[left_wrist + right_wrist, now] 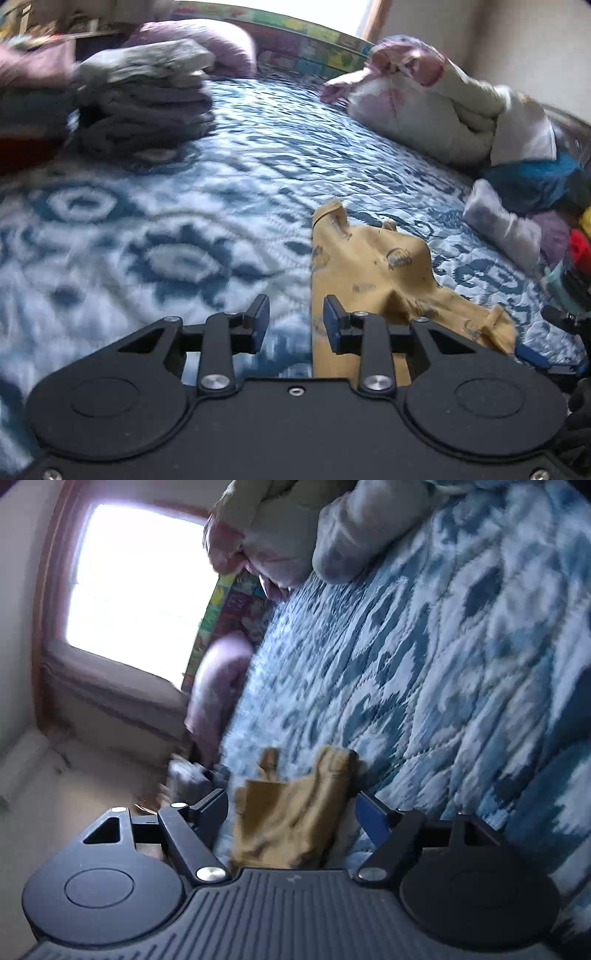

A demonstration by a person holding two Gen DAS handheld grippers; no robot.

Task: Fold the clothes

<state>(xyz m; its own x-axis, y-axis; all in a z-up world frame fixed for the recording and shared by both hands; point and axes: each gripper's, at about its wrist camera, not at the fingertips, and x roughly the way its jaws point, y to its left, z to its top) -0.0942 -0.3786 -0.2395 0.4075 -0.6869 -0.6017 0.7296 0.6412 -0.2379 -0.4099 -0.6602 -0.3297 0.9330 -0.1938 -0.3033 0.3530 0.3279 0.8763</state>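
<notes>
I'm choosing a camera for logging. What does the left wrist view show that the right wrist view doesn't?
Left only: a folded stack, a heap of unfolded clothes, and the left gripper, jaws open, empty. Right only: a window, the floor, and the right gripper, jaws open around the garment. Both: the yellow garment on the blue quilt.

A home bedroom: a bed (177,229) under a blue-and-white quilt carries a stack of folded clothes (144,99), a pillow (207,40) and rumpled bedding (436,103). A bright window (133,587) with a wooden frame stands beside it.
</notes>
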